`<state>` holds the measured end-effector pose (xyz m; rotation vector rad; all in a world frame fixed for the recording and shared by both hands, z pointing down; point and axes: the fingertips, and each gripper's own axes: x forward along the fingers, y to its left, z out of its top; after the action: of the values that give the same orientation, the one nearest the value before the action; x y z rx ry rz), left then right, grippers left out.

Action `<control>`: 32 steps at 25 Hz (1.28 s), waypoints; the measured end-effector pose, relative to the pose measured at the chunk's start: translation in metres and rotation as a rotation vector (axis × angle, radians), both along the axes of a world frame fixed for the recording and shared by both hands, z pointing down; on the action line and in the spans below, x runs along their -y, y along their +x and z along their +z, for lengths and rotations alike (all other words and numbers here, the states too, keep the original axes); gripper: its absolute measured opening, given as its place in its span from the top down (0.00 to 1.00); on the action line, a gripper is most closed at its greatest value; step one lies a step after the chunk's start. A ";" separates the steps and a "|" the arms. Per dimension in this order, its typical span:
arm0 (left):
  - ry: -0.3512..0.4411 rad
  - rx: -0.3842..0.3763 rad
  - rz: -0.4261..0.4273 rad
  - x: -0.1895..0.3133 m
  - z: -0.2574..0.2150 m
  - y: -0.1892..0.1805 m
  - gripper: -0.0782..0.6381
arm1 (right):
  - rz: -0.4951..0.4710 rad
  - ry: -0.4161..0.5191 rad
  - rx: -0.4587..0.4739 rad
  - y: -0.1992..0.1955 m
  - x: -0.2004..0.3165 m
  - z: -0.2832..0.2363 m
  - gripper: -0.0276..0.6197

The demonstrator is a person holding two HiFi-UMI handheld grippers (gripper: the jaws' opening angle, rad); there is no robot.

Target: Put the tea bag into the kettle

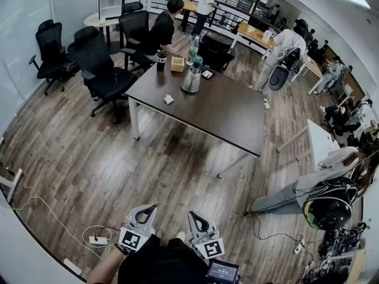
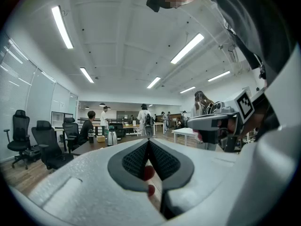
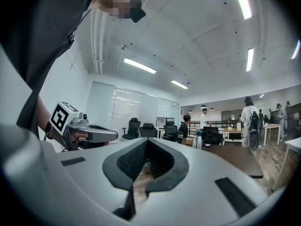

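Note:
In the head view the steel kettle (image 1: 191,79) stands at the far side of a dark brown table (image 1: 225,114), well ahead of me. A small white tea bag (image 1: 169,99) lies on the table near its left edge. My left gripper (image 1: 152,207) and right gripper (image 1: 192,214) are held close to my body at the bottom of the view, side by side, far short of the table. Both point level at the room with jaws shut and nothing between them. The kettle (image 2: 112,138) shows small in the left gripper view, and the kettle (image 3: 198,141) again in the right gripper view.
A seated person (image 1: 161,33) is at the table's far end beside a black bottle (image 1: 160,61), a cardboard box (image 1: 177,64) and a green-capped bottle (image 1: 196,61). Black office chairs (image 1: 103,70) stand left of the table. Cables and a power strip (image 1: 98,239) lie on the wooden floor.

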<state>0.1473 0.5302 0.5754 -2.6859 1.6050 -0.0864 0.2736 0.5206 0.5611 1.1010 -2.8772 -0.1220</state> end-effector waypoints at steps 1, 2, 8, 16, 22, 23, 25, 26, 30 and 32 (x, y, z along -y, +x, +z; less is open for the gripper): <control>0.001 0.002 -0.001 -0.002 -0.002 -0.003 0.90 | -0.007 0.002 -0.002 -0.005 -0.001 0.000 0.95; 0.002 0.002 -0.002 -0.004 -0.003 -0.006 0.90 | -0.016 0.001 -0.003 -0.009 -0.002 0.000 0.95; 0.014 0.025 0.013 -0.016 -0.004 -0.013 0.90 | -0.068 -0.029 -0.015 -0.036 -0.009 0.006 0.95; 0.019 -0.018 0.014 -0.025 -0.005 -0.028 0.90 | -0.093 -0.025 -0.019 -0.055 -0.019 0.011 0.95; 0.002 -0.014 0.001 -0.023 0.003 -0.020 0.90 | -0.134 -0.054 -0.071 -0.044 -0.025 0.026 0.95; 0.000 -0.013 0.000 -0.022 0.003 -0.017 0.90 | -0.129 -0.055 -0.070 -0.041 -0.023 0.027 0.95; -0.002 -0.013 0.001 -0.018 0.003 -0.008 0.90 | -0.120 -0.049 -0.074 -0.035 -0.017 0.026 0.95; -0.005 -0.018 0.002 -0.016 0.003 -0.003 0.90 | -0.118 -0.046 -0.077 -0.032 -0.014 0.025 0.95; -0.039 -0.031 0.019 -0.003 0.003 0.019 0.90 | -0.106 -0.038 -0.081 -0.016 -0.001 0.022 0.95; -0.027 -0.015 0.044 0.010 0.000 0.036 0.90 | -0.103 -0.018 -0.097 -0.004 0.007 0.021 0.95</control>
<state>0.1829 0.5203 0.5757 -2.7466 1.5591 -0.0885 0.2695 0.5136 0.5823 0.9173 -2.8426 -0.1489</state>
